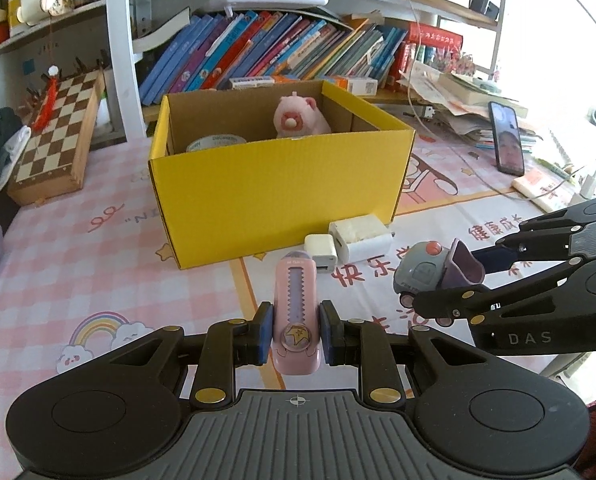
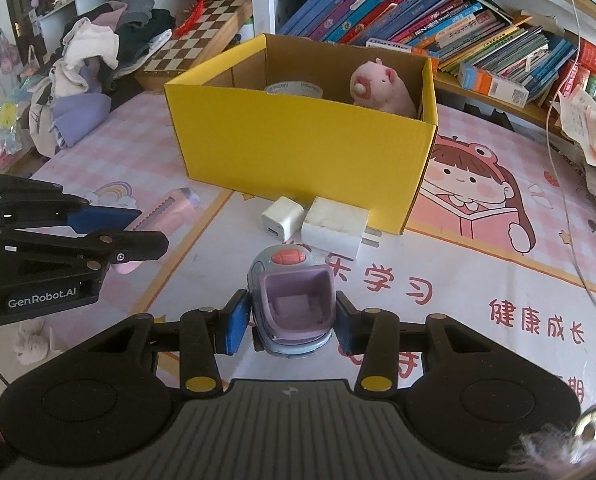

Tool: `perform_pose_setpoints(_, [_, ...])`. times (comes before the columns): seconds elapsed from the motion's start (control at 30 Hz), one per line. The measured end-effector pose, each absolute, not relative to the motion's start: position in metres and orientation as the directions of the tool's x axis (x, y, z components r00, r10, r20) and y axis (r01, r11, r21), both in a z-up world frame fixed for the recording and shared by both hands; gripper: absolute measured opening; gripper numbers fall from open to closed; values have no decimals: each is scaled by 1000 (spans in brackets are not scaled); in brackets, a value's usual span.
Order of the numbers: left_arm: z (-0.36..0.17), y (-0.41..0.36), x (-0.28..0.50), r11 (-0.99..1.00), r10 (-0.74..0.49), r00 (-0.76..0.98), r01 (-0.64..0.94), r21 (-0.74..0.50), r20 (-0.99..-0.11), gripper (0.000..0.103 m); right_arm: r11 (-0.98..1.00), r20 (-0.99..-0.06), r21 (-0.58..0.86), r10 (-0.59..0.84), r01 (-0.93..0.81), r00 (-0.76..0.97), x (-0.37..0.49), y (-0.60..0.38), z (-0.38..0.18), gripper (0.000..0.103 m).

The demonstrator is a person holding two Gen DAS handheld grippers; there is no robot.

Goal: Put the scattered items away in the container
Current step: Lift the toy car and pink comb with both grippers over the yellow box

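Between the blue pads of the left claw [image 1: 295, 334]: a pink utility knife [image 1: 297, 308], pinched at its slider end, tip pointing ahead toward the yellow box [image 1: 274, 192]. Right claw [image 2: 289, 320] narrowed likewise onto a grey-purple toy car [image 2: 292, 304], clamped at both flanks, level over the tabletop [image 2: 478, 280]. Just ahead of it, two white chargers [image 2: 318, 222] against the box wall. Inside the box, pink plush [image 2: 380, 88] and tape roll [image 2: 294, 88].
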State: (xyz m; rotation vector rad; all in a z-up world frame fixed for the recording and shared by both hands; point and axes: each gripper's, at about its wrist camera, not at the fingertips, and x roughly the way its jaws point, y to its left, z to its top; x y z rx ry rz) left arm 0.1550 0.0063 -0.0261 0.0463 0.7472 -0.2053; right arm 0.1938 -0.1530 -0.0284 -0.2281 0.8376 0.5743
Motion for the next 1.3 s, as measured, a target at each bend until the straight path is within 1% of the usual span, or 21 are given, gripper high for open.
perform_pose_setpoints(0.43, [-17,7,140,971,-198,726,237,-30,-659,23,837,-741,23,382,-547,553,177,-153,-21,41])
perform_pose_setpoints(0.67, [-3,11,138,968,-212,746,247,-33,-631,23,843,-725,26,385,-537,571,175,-155,-11,41])
perform_pose_setpoints(0.93, [20,13,142,965,-228,778,261,-29,-586,23,842,-680,35,415,-538,604,184,-158,16,41])
perform_pose_setpoints(1.3, [53,14,170,965,-221,828,264,11,-515,23,803,-594,-37,460,-594,659,216,-154,63,41])
